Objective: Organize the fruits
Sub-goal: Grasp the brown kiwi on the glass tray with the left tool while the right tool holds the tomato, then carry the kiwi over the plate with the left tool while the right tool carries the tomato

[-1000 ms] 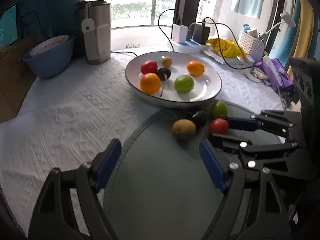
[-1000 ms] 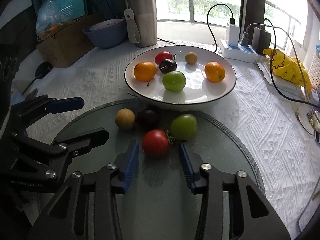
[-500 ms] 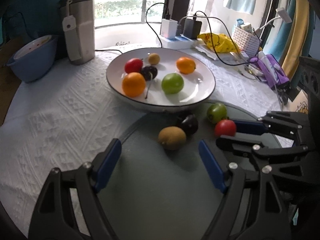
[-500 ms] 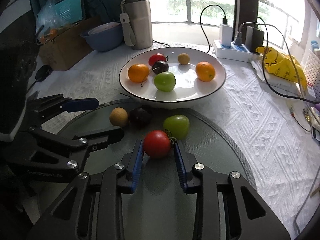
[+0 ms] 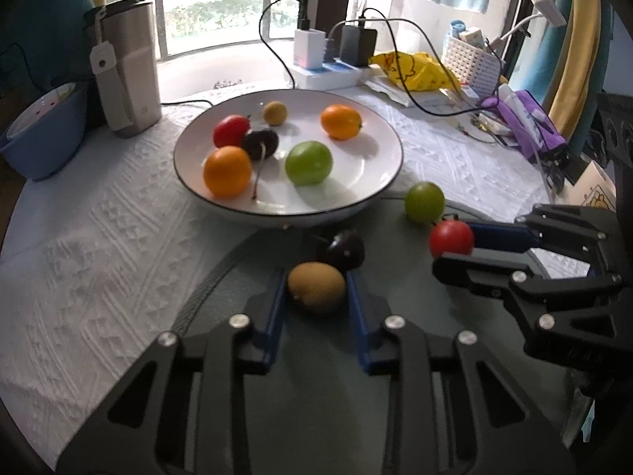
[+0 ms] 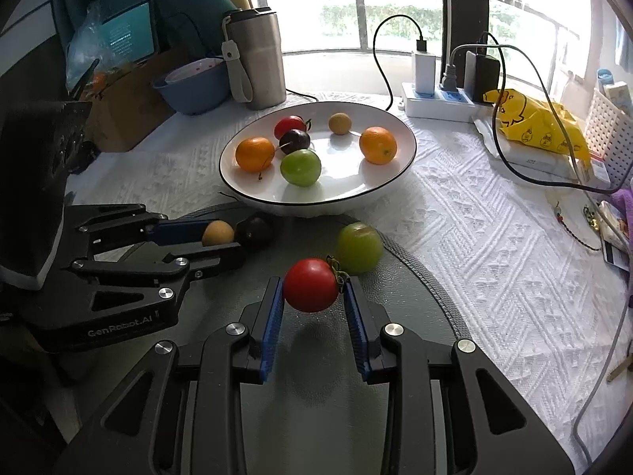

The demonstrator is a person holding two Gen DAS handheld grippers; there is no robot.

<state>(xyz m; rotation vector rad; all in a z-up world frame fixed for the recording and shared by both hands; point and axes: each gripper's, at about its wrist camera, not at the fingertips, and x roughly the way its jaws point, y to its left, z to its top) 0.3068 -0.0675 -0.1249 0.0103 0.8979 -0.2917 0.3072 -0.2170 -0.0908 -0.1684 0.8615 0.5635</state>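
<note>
Now the brown fruit (image 5: pixel 316 292) is pinched by the just-closed left gripper (image 5: pixel 316 301) and the red tomato (image 6: pixel 311 285) by the right gripper (image 6: pixel 312 308), both on the near mat (image 6: pixel 395 356), white plate (image 6: pixel 395 182) lying just beyond.

A: What is sitting nearest the white plate (image 6: pixel 399 176)?

B: A green fruit (image 6: pixel 359 247) is lying just in front of it. Nearer than that, the right gripper (image 6: pixel 311 297) is clamping a red tomato (image 6: pixel 311 285), lifting it off the grey mat (image 6: pixel 419 308).
</note>
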